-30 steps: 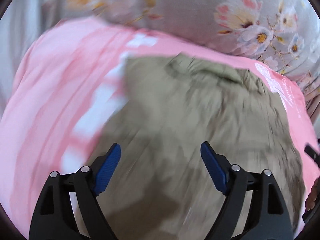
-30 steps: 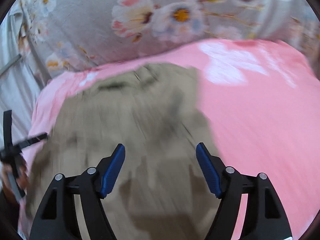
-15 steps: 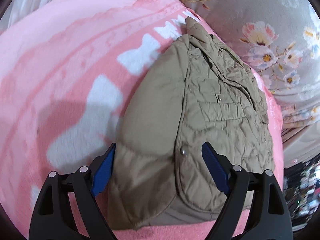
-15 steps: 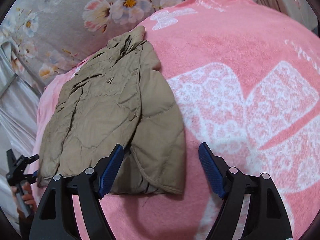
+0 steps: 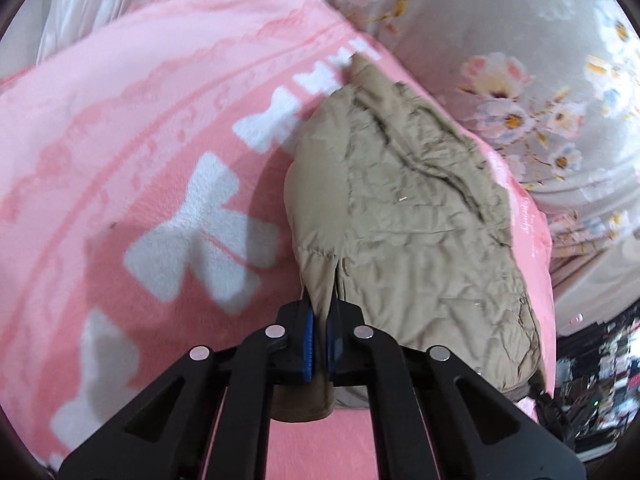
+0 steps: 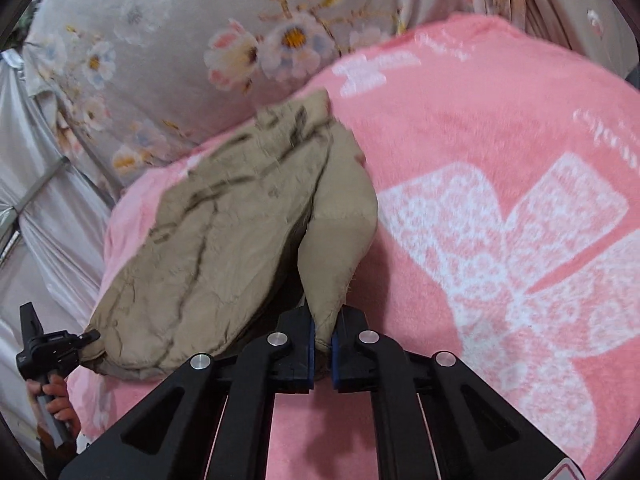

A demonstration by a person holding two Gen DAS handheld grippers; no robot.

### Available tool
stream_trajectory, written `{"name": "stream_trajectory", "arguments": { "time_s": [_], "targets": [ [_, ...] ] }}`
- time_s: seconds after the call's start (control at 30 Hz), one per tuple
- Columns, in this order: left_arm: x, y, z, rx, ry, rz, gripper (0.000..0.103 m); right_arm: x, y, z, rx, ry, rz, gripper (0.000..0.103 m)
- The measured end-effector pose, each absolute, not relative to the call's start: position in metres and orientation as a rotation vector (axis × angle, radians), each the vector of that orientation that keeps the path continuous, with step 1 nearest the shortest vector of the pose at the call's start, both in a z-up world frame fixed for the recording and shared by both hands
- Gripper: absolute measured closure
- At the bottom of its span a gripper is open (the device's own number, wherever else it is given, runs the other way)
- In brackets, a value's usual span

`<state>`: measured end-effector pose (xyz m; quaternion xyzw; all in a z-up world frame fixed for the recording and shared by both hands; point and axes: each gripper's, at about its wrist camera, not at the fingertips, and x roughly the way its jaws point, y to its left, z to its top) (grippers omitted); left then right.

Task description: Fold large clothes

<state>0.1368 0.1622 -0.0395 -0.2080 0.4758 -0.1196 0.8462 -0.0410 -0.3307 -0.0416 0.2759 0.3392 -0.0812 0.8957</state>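
Note:
A khaki quilted jacket (image 5: pixel 420 220) (image 6: pixel 224 248) lies on a pink blanket (image 5: pixel 120 140) (image 6: pixel 480 140), collar at the far end. My left gripper (image 5: pixel 319 336) is at the jacket's near left edge. Its jaws are closing and the blue pads pinch a smooth padded fold, which rises off the blanket. My right gripper (image 6: pixel 323 346) is at the near right edge. Its jaws are closing too, pinching the narrow end of a padded sleeve-like fold. In the right wrist view the left gripper (image 6: pixel 94 336) touches the jacket's near left corner, with a hand (image 6: pixel 56 400) on its handle.
The blanket has white bow patterns. Grey floral bedding (image 5: pixel 520 40) (image 6: pixel 160 40) rises behind the jacket. Pale curtain fabric (image 6: pixel 48 220) hangs at the left of the right wrist view. Dark clutter (image 5: pixel 600 360) shows beyond the blanket's right edge.
Both grippers stood open over the jacket's near edge half a second ago. Both have now shut on fabric at the near corners, and the pinched folds have lifted slightly.

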Motion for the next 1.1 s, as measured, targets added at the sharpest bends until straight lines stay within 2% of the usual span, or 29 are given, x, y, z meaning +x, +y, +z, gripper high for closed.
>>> {"name": "stream_trajectory", "arguments": {
  "time_s": [0.2, 0.37, 0.5, 0.63, 0.8, 0.93, 1.1],
  "targets": [
    [0.07, 0.181, 0.019, -0.433, 0.898, -0.327, 0.101, -0.101, -0.302, 0.025, 0.415, 0.487, -0.133, 0.099],
    [0.016, 0.209, 0.077, -0.47, 0.774, -0.365, 0.101, -0.143, -0.299, 0.077, 0.388, 0.354, -0.107, 0.099],
    [0.013, 0.21, 0.116, -0.455, 0.663, -0.358, 0.101, -0.143, -0.318, 0.105, 0.462, 0.265, -0.1, 0.099],
    [0.061, 0.18, 0.138, -0.373, 0.62, -0.314, 0.1, -0.091, -0.345, 0.109, 0.499, 0.256, -0.112, 0.099],
    [0.15, 0.129, 0.125, -0.24, 0.643, -0.184, 0.1, 0.013, -0.377, 0.082, 0.576, 0.341, -0.167, 0.099],
    [0.225, 0.098, 0.082, -0.176, 0.71, -0.064, 0.1, 0.083, -0.382, 0.052, 0.599, 0.405, -0.2, 0.099],
    [0.281, 0.083, 0.028, -0.124, 0.804, 0.014, 0.1, 0.147, -0.375, 0.016, 0.543, 0.513, -0.254, 0.099]
  ]
}}
